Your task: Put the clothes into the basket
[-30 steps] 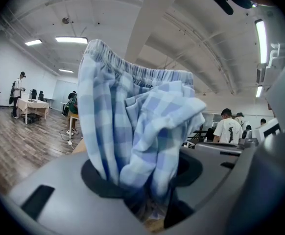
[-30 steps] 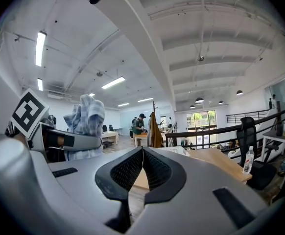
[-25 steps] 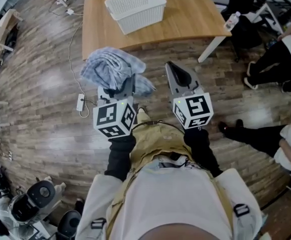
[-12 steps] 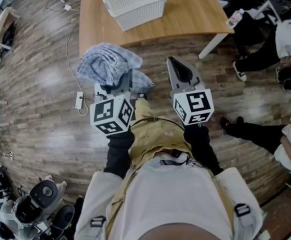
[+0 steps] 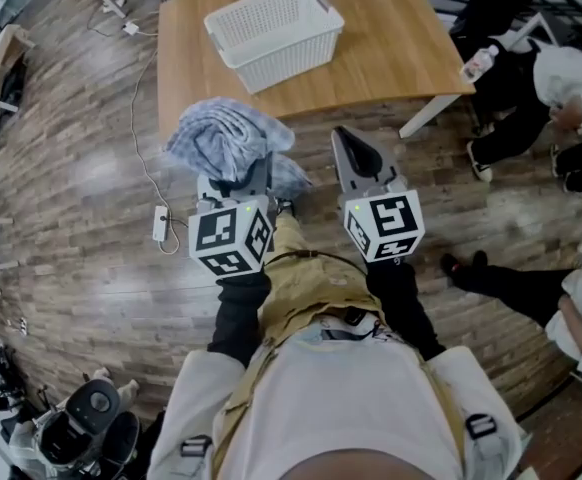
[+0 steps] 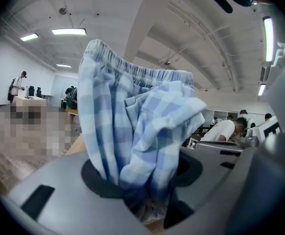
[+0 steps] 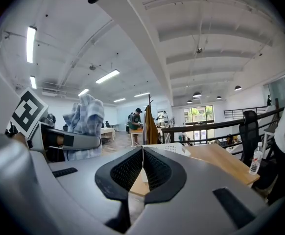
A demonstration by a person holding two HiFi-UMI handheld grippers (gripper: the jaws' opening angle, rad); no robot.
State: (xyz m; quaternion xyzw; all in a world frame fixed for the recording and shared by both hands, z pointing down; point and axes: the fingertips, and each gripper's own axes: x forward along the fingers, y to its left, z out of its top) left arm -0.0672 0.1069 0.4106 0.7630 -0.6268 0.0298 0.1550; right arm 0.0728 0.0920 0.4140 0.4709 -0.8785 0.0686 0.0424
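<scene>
Desk (image 5: 401,38): wooden, far side of the room; I'd guess that's where the drop-off happens.
Basket (image 5: 274,23): white, looks empty, on the desk's far left part, well apart from the clothes.
Clothes (image 5: 221,136): blue checked bundle, carried clear of the floor, just short of the desk's near edge.
Left gripper (image 6: 147,199): jaws clamped on the bundle's lower end, so nothing drags.
Right gripper (image 7: 142,166): jaws pressed together, holding nothing, just riding alongside.
Writing: only square black-and-white patterns on the marker cubes (image 5: 229,238), no readable words.
</scene>
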